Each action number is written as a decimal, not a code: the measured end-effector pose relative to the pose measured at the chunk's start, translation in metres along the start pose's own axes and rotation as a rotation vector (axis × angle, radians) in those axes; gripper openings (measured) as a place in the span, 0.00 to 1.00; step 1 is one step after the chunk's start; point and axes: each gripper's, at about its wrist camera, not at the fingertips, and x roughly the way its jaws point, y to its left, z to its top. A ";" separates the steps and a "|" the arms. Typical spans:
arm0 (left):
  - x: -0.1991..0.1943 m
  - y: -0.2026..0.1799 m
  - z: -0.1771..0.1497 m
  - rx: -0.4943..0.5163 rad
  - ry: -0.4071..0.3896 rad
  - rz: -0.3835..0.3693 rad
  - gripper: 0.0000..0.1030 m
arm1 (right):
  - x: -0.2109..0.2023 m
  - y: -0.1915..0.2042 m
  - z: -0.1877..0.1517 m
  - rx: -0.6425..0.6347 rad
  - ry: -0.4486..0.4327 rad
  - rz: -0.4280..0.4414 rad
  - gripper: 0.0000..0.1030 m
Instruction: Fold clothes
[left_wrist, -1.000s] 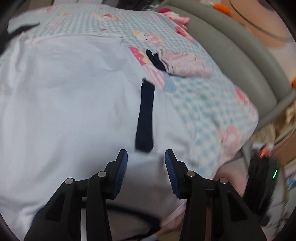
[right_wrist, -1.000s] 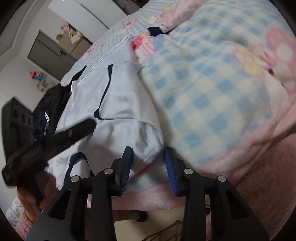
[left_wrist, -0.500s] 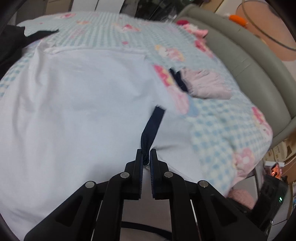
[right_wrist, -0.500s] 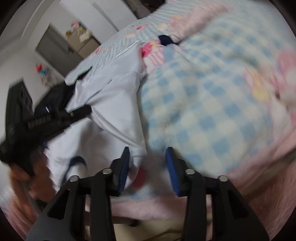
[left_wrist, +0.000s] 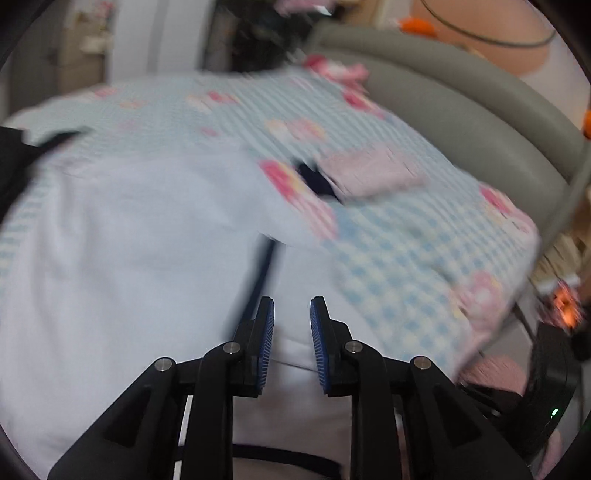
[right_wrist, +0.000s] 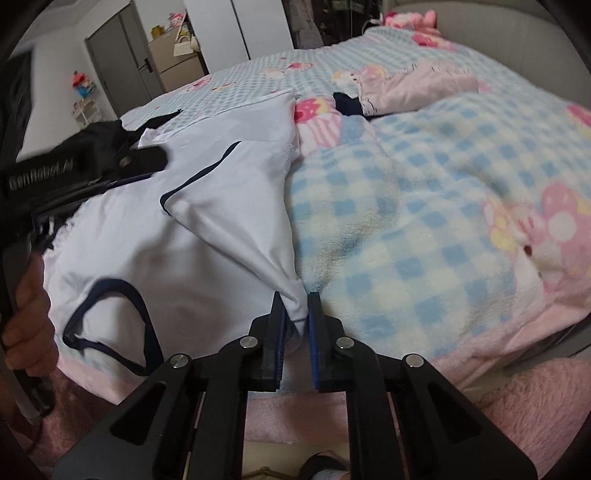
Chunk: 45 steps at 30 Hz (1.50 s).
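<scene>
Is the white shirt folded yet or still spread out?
Mostly spread. The white shirt lies flat across the bed; only its near corner is bunched up in the right gripper.

From my right wrist view, the right half of the frame is open checked blanket (right_wrist: 424, 229), free for a pass. At upper centre a folded pink garment (right_wrist: 417, 88) and a dark item (right_wrist: 347, 103) touching it block the way. At left, the left gripper (right_wrist: 110, 166) and the hand (right_wrist: 29, 314) holding it close off that edge. A black garment (right_wrist: 99, 136) fills the upper left. In my left wrist view, a grey padded headboard (left_wrist: 480, 110) bounds the upper right.
</scene>
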 end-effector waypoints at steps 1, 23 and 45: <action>0.011 -0.002 0.000 0.003 0.047 -0.010 0.21 | -0.002 0.000 -0.002 -0.015 -0.003 -0.014 0.09; -0.048 0.027 -0.098 -0.095 0.100 -0.119 0.32 | -0.065 -0.006 -0.016 0.112 -0.134 0.142 0.23; -0.083 0.088 -0.103 -0.192 -0.025 -0.079 0.35 | -0.045 0.085 -0.018 -0.191 -0.011 0.098 0.24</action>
